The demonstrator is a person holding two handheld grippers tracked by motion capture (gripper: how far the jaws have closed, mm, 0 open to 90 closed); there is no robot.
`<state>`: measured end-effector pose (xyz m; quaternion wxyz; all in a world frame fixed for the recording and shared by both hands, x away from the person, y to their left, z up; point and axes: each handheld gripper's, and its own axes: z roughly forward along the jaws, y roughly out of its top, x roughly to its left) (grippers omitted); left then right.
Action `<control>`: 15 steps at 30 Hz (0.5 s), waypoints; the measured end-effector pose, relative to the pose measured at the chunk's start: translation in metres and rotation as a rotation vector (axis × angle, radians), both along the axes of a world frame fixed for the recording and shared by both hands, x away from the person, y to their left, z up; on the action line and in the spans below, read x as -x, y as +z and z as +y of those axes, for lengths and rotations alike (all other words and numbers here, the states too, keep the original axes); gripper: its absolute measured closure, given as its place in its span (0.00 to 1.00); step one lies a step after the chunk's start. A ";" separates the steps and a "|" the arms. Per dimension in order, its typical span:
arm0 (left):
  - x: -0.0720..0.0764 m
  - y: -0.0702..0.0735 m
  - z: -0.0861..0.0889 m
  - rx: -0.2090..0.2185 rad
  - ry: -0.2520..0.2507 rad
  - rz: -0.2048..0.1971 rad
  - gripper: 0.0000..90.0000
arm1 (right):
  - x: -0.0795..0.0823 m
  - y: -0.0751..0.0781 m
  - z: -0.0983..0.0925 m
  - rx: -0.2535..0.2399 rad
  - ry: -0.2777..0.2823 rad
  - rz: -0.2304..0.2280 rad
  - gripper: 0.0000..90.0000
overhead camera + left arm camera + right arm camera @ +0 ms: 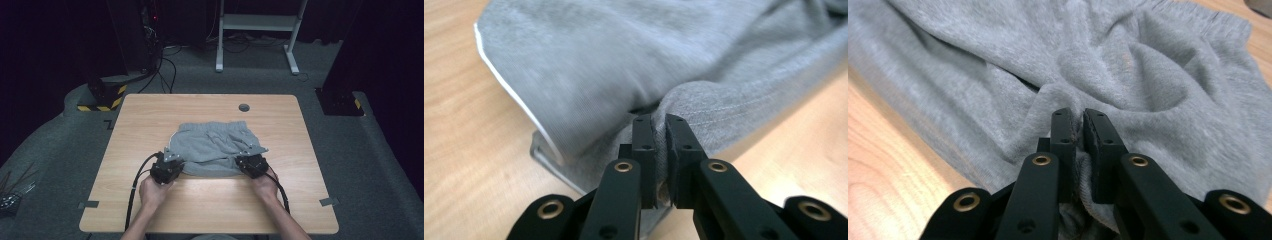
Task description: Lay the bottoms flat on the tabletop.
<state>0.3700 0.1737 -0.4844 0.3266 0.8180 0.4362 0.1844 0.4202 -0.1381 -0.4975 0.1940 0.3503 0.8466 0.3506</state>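
left claw (659,125): clamped on shorts (215,145) near hem (white trim left) | right claw (1080,120): clamped on shorts | desk (150,115)

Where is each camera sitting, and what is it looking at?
High view: above the person's side, looking forward and down on the table; forearms, left gripper and right gripper show.
Left gripper view: rides the left gripper, looking along its jaws, pinched on the grey shorts.
Right gripper view: rides the right gripper, jaws pinched on the shorts' near edge.
All three views share the shorts and the wooden table.
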 end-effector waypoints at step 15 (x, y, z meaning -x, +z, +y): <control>0.043 -0.017 0.004 0.082 0.006 0.006 0.89 | 0.026 -0.004 -0.022 -0.065 0.041 0.032 0.87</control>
